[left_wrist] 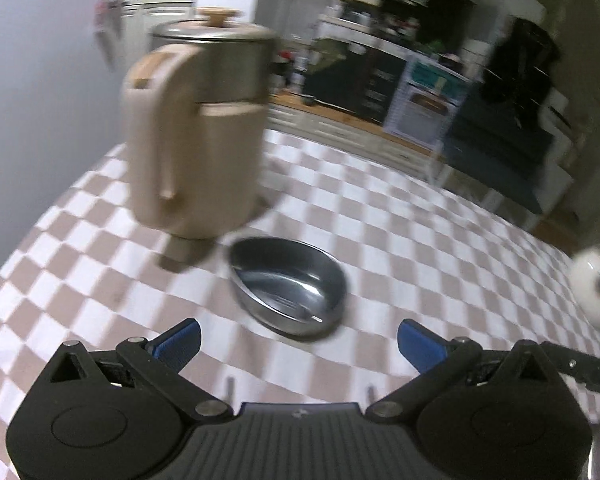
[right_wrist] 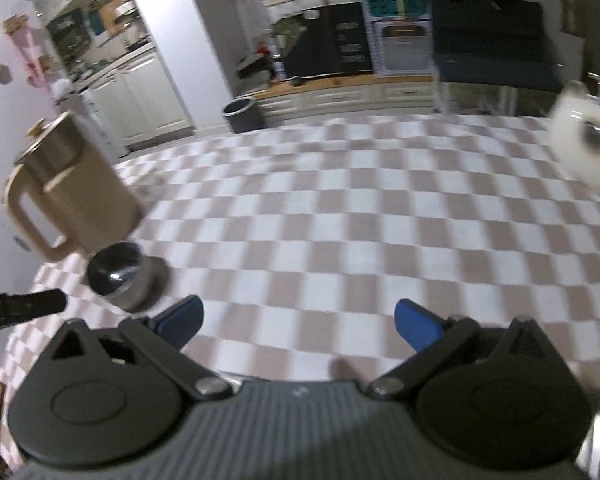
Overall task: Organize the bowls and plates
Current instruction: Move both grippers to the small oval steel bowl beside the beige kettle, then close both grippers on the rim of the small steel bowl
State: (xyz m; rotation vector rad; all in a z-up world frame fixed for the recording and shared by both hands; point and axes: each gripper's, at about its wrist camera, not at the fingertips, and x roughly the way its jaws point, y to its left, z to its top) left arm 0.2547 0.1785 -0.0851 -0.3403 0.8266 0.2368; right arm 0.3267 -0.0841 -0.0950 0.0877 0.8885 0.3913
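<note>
A small steel bowl sits on the checkered tablecloth, just ahead of my left gripper, which is open and empty with blue pads spread wide. In the right wrist view the same bowl lies at the far left, beside the beige pitcher. My right gripper is open and empty above bare tablecloth. Both views are blurred by motion.
A tall beige pitcher with a steel lid stands behind the bowl, left of centre; it also shows in the right wrist view. A white paper roll on a holder stands at the right edge. Kitchen shelves lie beyond the table.
</note>
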